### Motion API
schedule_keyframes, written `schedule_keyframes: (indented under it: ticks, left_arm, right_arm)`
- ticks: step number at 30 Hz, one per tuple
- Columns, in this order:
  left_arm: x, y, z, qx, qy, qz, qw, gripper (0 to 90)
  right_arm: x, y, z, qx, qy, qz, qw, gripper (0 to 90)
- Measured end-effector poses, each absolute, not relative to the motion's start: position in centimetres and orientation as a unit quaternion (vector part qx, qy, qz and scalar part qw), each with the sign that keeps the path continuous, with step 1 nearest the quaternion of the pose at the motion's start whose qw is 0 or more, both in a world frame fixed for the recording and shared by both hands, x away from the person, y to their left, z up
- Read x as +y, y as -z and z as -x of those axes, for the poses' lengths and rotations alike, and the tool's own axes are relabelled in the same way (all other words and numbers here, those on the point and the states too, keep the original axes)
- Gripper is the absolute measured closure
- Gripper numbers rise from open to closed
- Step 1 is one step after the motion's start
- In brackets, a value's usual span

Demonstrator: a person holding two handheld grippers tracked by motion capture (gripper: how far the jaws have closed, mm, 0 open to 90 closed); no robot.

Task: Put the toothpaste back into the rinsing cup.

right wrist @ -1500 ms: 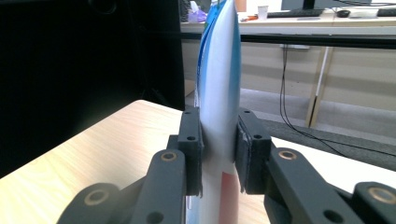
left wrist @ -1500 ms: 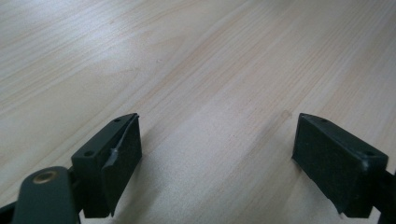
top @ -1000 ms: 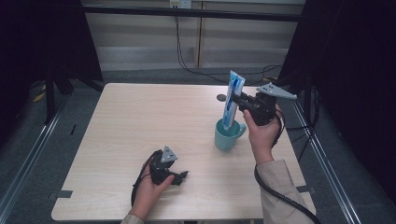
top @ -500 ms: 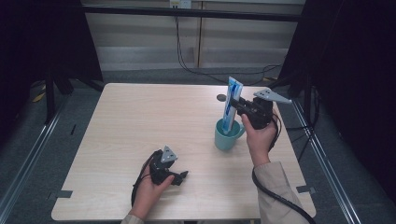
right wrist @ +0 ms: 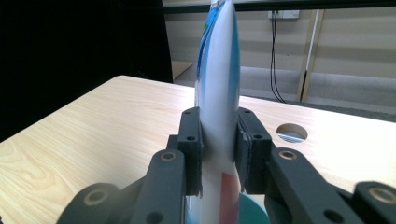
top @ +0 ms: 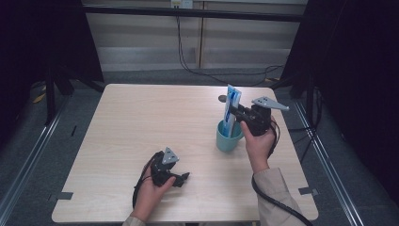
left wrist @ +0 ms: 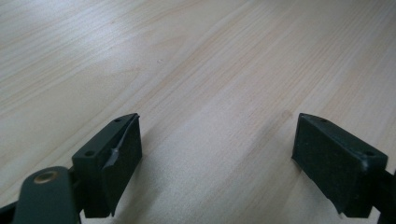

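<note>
Toothpaste tube (top: 231,110) stands upright, its lower end inside the teal cup (top: 228,137) at the right of the table (top: 141,122). The right gripper (top: 236,112) clenches the tube at mid-height from the side, keeping it vertical so it can enter the cup's mouth. The left gripper (top: 184,177) rests released at the near edge, jaws apart and empty, clear of the work.

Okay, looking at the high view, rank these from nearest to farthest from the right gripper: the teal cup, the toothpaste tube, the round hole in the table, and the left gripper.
1. Toothpaste tube: clamped upright in the right gripper.
2. Teal cup: just below it, the tube's lower end inside.
3. Round hole: on the tabletop just beyond the tube.
4. Left gripper: far off, near the table's front edge.
</note>
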State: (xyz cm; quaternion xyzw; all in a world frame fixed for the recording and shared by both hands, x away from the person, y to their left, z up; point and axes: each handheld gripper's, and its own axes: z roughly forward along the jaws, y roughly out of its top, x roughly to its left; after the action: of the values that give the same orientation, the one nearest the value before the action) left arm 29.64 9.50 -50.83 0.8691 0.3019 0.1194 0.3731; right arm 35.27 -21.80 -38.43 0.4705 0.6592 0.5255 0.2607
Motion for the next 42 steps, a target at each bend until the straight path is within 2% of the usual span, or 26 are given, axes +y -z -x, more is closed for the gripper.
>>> schedule_keyframes:
  ticks: [22,42]
  left_arm:
    - [9.5,50.8,-29.6,0.301,-0.118,-0.870,0.373,15.3]
    - [9.5,50.8,-29.6,0.302,-0.122,-0.870,0.371,15.3]
  right_arm:
    - [-21.3,40.7,-35.2,0.666,-0.515,-0.478,0.251,73.8]
    - [-21.5,41.2,-35.1,0.663,-0.517,-0.482,0.245,73.2]
